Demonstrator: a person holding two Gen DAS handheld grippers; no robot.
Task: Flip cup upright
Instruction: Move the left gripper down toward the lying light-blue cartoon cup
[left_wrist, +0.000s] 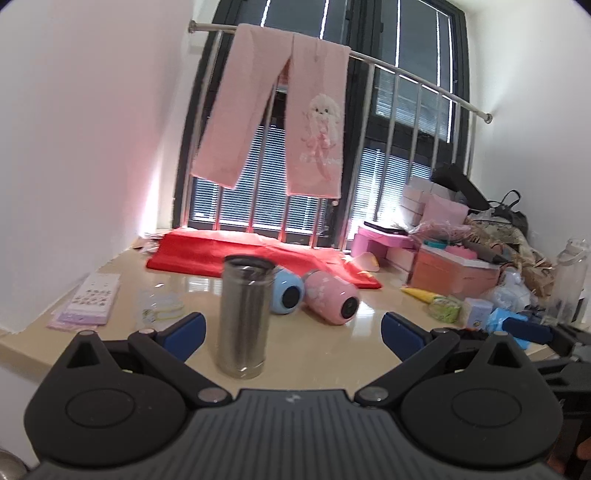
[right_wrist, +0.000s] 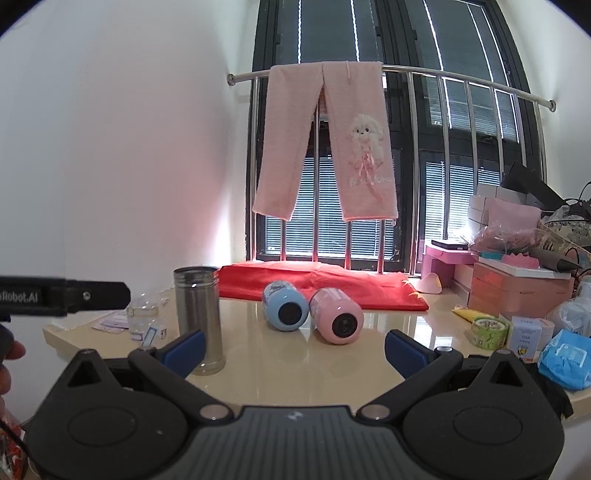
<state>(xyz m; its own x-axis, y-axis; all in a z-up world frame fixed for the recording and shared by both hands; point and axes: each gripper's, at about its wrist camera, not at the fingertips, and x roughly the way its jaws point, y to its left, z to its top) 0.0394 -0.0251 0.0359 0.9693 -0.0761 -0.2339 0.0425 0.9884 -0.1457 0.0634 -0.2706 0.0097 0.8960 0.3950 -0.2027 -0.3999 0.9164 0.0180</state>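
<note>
A steel cup (left_wrist: 243, 317) stands upright on the beige table (left_wrist: 325, 354); it also shows in the right wrist view (right_wrist: 199, 317). A blue cup (left_wrist: 286, 295) and a pink cup (left_wrist: 332, 301) lie on their sides behind it, bases towards me; the right wrist view shows the blue cup (right_wrist: 284, 309) and the pink cup (right_wrist: 336, 315) side by side. My left gripper (left_wrist: 293, 332) is open and empty, with the steel cup just inside its left finger. My right gripper (right_wrist: 293, 345) is open and empty, in front of the lying cups.
A red cloth (right_wrist: 321, 284) lies by the window rail, pink trousers (right_wrist: 325, 144) hang above. Boxes, bags and packets (right_wrist: 517, 295) crowd the table's right side. Clear packets (left_wrist: 159, 306) and a sticker sheet (left_wrist: 88, 302) lie at the left. The left gripper's body (right_wrist: 62, 291) shows at left.
</note>
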